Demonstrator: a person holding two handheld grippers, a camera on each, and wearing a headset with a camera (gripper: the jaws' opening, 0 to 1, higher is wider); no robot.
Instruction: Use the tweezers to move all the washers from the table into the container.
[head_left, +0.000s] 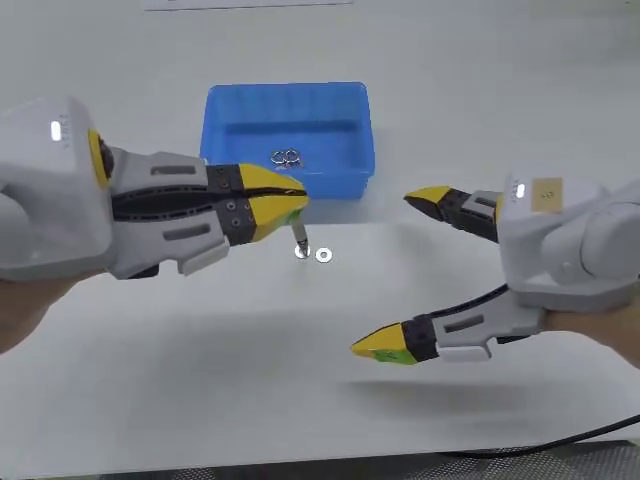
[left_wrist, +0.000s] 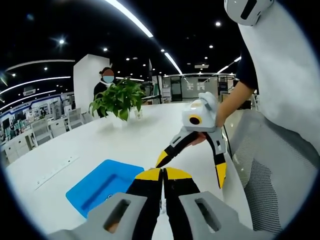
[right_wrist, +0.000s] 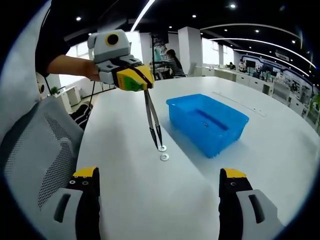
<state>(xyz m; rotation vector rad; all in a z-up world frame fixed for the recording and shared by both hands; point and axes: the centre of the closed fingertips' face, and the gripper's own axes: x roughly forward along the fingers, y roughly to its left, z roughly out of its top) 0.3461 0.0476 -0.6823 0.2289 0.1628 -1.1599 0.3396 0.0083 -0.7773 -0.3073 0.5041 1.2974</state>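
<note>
on the white table (head_left: 200, 400) one washer (head_left: 303, 252) lies flat, and the tips of the tweezers (head_left: 299, 237) come down right at it; whether they pinch it cannot be told. a second washer (head_left: 323, 256) lies just beside the first at 3 o'clock in the head view, apart from the tips. the tweezers stand steep, their upper end clamped between the closed jaws of the left gripper (head_left: 290, 205), which reaches in from 9 o'clock. at 12 o'clock from the two washers, and near them, sits the blue container (head_left: 288, 92), with a small cluster of washers (head_left: 286, 157) on its floor. the right gripper (head_left: 385, 272) hovers over the table at 4 o'clock of the two loose washers, its jaws spread wide.
</note>
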